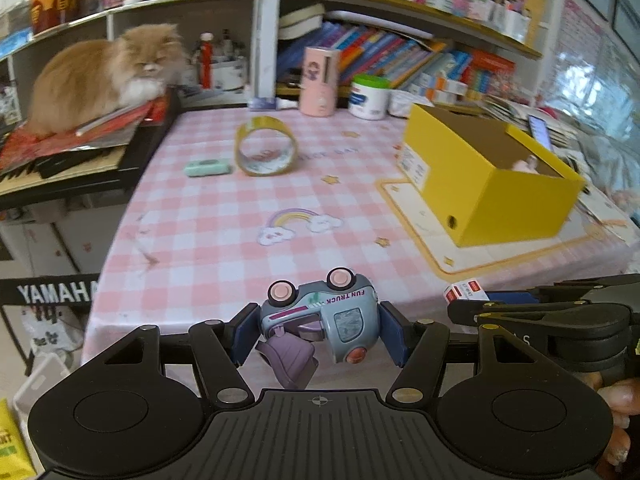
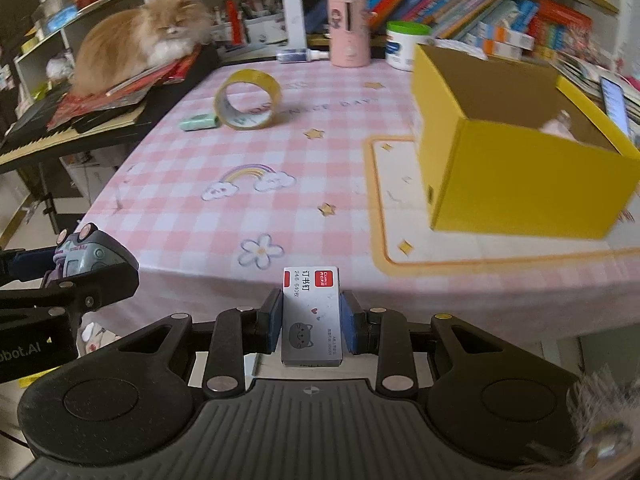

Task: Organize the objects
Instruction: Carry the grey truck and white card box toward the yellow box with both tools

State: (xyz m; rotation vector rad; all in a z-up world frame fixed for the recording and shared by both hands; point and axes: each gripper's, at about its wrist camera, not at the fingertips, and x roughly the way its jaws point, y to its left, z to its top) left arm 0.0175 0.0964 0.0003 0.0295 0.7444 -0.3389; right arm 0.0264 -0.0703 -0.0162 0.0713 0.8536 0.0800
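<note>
1. Left gripper (image 1: 319,330): jaws clamped on one glossy plastic toy truck (image 1: 324,316), tipped wheels-up, over the near surface (image 1: 208,232) edge.
2. Right gripper (image 2: 311,322): jaws clamped on one flat cardboard staple box (image 2: 311,316), lengthwise between them.
3. On the surface: one open yellow cardboard box (image 2: 516,184), one tape roll (image 1: 265,146), one mint eraser (image 1: 207,168).

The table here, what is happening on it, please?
A person is tidying up with two tools. The left hand-held gripper is shut on a toy truck, held wheels up. The right hand-held gripper is shut on a small staple box. Both hover at the near edge of the table. The yellow box stands open; a tape roll waits.
</note>
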